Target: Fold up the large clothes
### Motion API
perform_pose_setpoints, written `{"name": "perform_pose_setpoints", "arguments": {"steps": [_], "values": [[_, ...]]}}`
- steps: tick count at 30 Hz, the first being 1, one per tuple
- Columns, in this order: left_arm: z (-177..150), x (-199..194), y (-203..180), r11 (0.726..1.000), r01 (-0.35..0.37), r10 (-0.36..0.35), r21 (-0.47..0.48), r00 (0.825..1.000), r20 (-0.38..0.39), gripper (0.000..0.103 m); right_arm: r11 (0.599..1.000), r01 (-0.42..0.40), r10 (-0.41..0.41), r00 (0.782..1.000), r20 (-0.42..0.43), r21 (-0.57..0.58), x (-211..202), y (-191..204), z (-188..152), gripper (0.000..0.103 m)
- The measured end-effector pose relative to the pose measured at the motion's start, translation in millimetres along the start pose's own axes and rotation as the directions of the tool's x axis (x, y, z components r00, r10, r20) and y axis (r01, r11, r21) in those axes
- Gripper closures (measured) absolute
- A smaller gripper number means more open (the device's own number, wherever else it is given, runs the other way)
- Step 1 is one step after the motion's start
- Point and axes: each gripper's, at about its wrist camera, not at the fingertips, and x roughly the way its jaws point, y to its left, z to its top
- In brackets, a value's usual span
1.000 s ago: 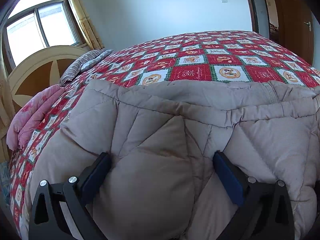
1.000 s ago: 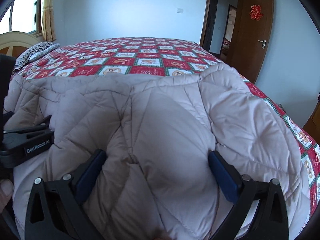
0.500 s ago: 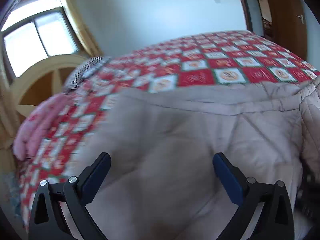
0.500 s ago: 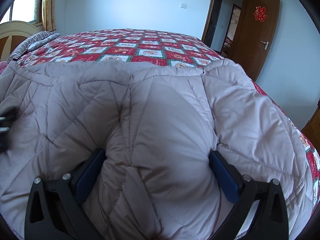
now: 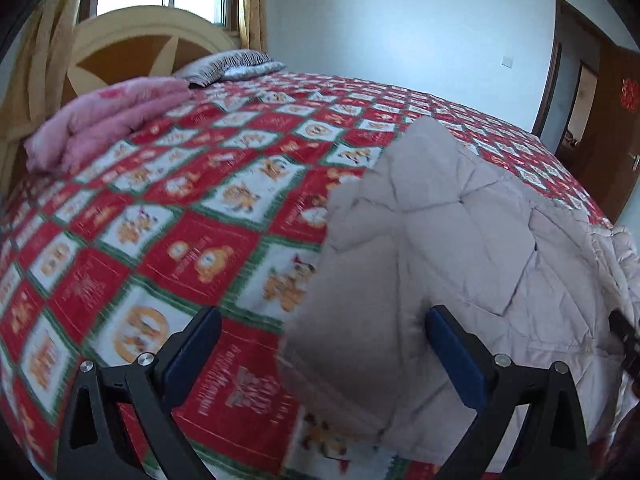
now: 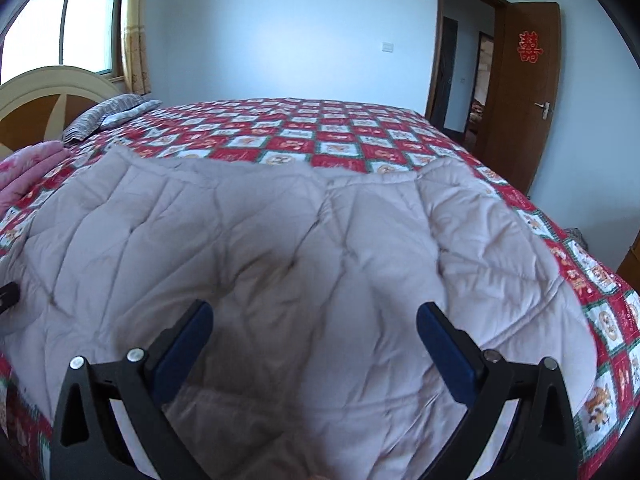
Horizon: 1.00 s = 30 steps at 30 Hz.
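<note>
The padded coat (image 6: 304, 256) is lying spread on the bed (image 5: 168, 216). The right tongs (image 6: 312, 344) are hovering wide open, gripping nothing, directly over it. The left tongs (image 5: 320, 344), also open and empty, are straddling its left edge, likely lining up a fold.

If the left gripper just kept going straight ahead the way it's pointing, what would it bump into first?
Probably the left edge of the puffy beige quilted coat, which lies between the open left gripper's fingers over the red checked bedspread; depth is unclear.
</note>
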Motion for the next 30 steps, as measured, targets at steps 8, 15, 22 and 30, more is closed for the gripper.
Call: {"name": "perform_pose_setpoints", "arguments": {"steps": [8, 15, 22, 30], "values": [[-4.6, 35.7, -19.0, 0.989, 0.127, -0.133, -0.081, 0.989, -0.065, 0.001, 0.995, 0.034, -0.044, 0.993, -0.111, -0.089, 35.2, 19.9, -13.4, 0.000], [-5.6, 28.7, -30.3, 0.975, 0.214, -0.215, -0.066, 0.976, -0.008, 0.061, 0.990, 0.059, -0.077, 0.988, -0.137, -0.127, 43.9, 27.2, -11.5, 0.000], [11.8, -16.4, -22.9, 0.964, 0.264, -0.261, -0.020, 0.961, 0.086, 0.088, 0.987, 0.084, -0.103, 0.986, -0.132, -0.137, 37.8, 42.9, -13.9, 0.000], [38.5, -77.3, 15.5, 0.989, 0.126, -0.139, 0.072, 0.968, 0.208, 0.090, 0.968, -0.103, 0.076, 0.989, -0.123, -0.230, 7.6, 109.7, -15.6, 0.000]]}}
